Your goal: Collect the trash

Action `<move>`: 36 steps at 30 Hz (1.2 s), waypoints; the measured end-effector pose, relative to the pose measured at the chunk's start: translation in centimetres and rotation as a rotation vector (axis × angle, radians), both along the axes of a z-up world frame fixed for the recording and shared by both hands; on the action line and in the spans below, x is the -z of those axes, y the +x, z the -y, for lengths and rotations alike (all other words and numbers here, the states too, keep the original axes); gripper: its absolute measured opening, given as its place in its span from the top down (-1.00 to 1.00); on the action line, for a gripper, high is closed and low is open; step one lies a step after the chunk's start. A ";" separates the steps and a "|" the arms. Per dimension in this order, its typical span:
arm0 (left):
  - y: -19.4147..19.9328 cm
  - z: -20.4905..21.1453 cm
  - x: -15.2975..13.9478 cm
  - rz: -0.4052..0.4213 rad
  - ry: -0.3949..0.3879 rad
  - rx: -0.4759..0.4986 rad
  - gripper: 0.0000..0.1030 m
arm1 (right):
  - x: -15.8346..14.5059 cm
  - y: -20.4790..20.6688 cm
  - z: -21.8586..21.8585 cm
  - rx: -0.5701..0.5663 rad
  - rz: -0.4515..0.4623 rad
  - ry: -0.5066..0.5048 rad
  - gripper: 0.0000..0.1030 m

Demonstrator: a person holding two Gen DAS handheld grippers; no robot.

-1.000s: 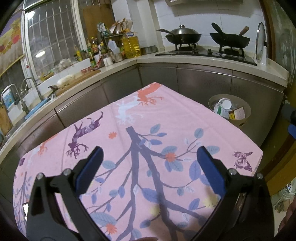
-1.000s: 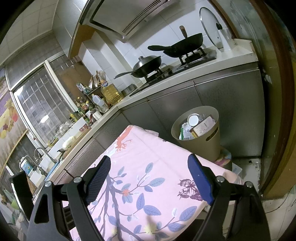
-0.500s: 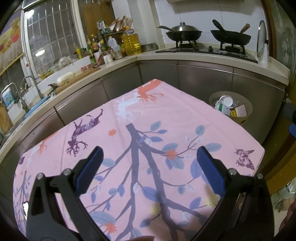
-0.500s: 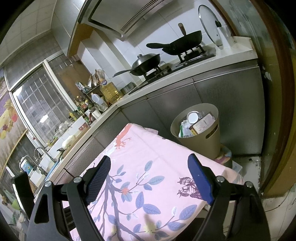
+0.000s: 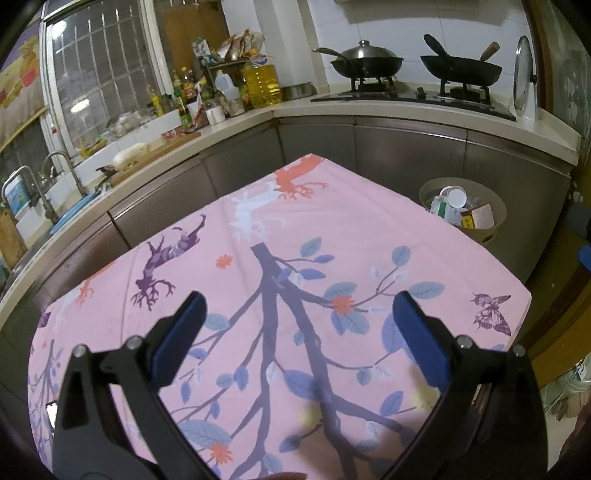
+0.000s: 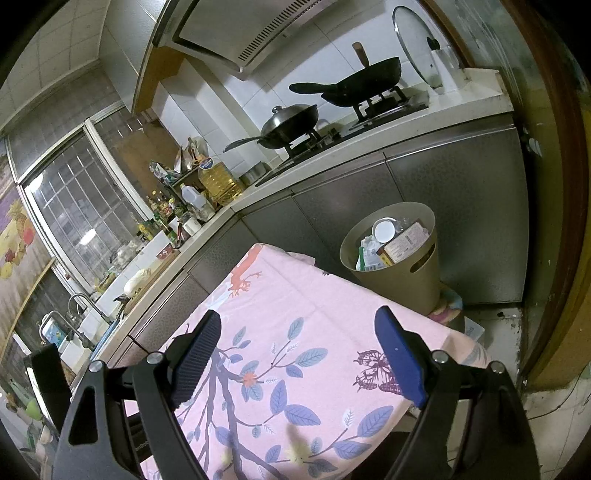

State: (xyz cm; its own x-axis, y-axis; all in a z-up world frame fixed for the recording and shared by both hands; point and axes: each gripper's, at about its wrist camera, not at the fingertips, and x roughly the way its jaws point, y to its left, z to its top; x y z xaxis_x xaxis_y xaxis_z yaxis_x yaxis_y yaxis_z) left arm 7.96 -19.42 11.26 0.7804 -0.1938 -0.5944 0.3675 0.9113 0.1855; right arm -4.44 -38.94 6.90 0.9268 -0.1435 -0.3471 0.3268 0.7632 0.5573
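Left wrist view: left tool (image 5: pixel 295 317), blue pads spread wide, nothing between them, above a tabletop (image 5: pixel 369 229) under a pink cloth printed with blue leaves, a purple trunk and a butterfly. The tool's black frame cuts off the cloth's near corners. Beyond the far right edge stands a beige trash bin (image 5: pixel 495 232), lower body hidden by the tabletop; it holds a white round lid, a brown carton and green-and-white packaging, print too small to read. Behind: grey cabinet fronts, a lidded wok (image 5: pixel 365 64) and a dark wok (image 5: pixel 461 70) on a gas hob, a glass lid (image 5: pixel 522 74) leaning on the wall, a large oil jug (image 5: pixel 262 85), label illegible, among crowded bottles; a tap and sink at far left, partly cut off.

Right wrist view: right tool (image 6: pixel 299 343), pads likewise wide apart and empty, over the tabletop's (image 6: pixel 295 295) right end. The trash bin (image 6: pixel 410 273) shows nearly whole here, with a handle slot in its side, standing on the floor just beside the tabletop against the cabinets, filled near the rim with the same items; carton text unreadable. Range hood (image 6: pixel 251 33) above the woks. A dark object at the lower left edge is cut off and unidentifiable.
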 end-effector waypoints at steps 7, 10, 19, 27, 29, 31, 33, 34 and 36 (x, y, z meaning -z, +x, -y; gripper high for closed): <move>0.1 -0.1 0.1 -0.001 0.002 0.002 -0.88 | -0.1 0.2 0.3 -0.003 -0.002 0.001 -0.60; 0.1 -0.2 0.2 -0.001 0.003 0.001 -0.88 | -0.2 0.1 0.3 -0.002 -0.001 0.001 -0.60; 0.2 -0.2 0.2 0.003 0.008 0.005 -0.88 | -0.2 0.1 0.3 -0.004 -0.003 0.002 -0.60; 0.2 -1.0 0.7 0.002 0.015 0.004 -0.88 | -0.3 0.2 0.5 -0.002 -0.004 0.006 -0.60; 0.3 -1.0 0.8 0.002 0.017 0.006 -0.88 | -0.3 0.2 0.5 -0.003 -0.005 0.005 -0.60; 0.3 -1.2 0.8 0.002 0.018 0.008 -0.88 | -0.4 0.2 0.5 -0.003 -0.005 0.007 -0.60; 0.3 -1.4 0.9 0.001 0.019 0.010 -0.88 | -0.4 0.1 0.4 -0.002 -0.005 0.006 -0.60; 0.3 -1.1 0.8 0.002 0.019 0.008 -0.88 | -0.4 0.1 0.4 -0.002 -0.005 0.006 -0.60; 0.3 -0.9 0.7 0.002 0.018 0.008 -0.88 | -0.4 0.1 0.4 -0.001 -0.005 0.007 -0.60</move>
